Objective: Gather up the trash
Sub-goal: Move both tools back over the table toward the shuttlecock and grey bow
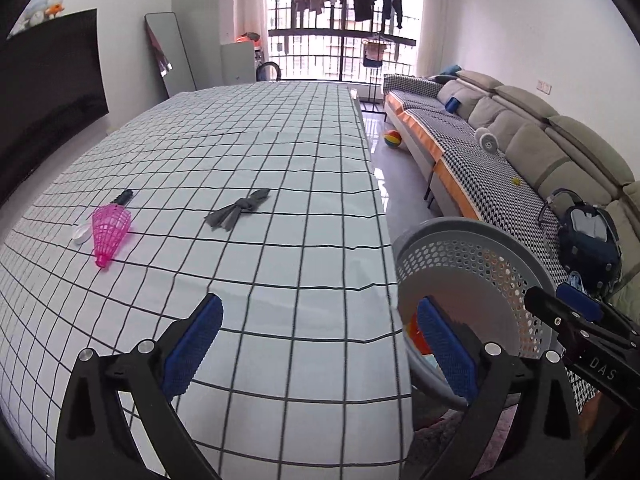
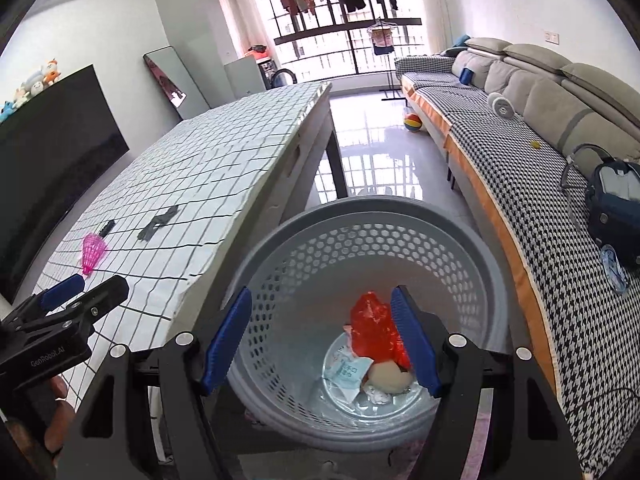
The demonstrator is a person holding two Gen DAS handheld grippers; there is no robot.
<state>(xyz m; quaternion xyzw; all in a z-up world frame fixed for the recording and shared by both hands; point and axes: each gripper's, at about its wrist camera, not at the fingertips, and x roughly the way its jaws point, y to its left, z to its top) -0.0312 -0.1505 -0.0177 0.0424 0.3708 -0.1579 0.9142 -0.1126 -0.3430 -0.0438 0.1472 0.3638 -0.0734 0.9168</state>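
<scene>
Your left hand-held gripper (image 1: 320, 348) hangs spread wide over the near right edge of the counter (image 1: 280, 280), nothing between its pads. Your right hand-held gripper (image 2: 322, 340) is also parted and empty, poised above the mouth of the grey perforated basket (image 2: 460, 216), which stands on the floor just beside the counter's right edge.

You look partway through. The basket already holds a red plastic wrapper (image 2: 374, 326), a pale printed packet (image 2: 348, 372), a beige lump (image 2: 390, 378) and a crumpled white scrap (image 2: 376, 396).

Left on the checked cloth, toward the counter's left edge, are a pink mesh cone (image 1: 109, 230), a small clear round piece (image 1: 81, 234) touching its side and a dark object (image 1: 122, 199) just behind it. A knotted grey strip (image 1: 238, 210) lies nearer the middle. Whether all four count as trash you will have to judge.

Nothing stands between your left hand-held gripper and these items; the cloth is only wrinkled. The sofa (image 1: 520, 140) with a backpack (image 1: 588, 236) runs along the right, well apart from the counter. A striped ball (image 1: 392, 138) sits on the floor beyond the basket.
</scene>
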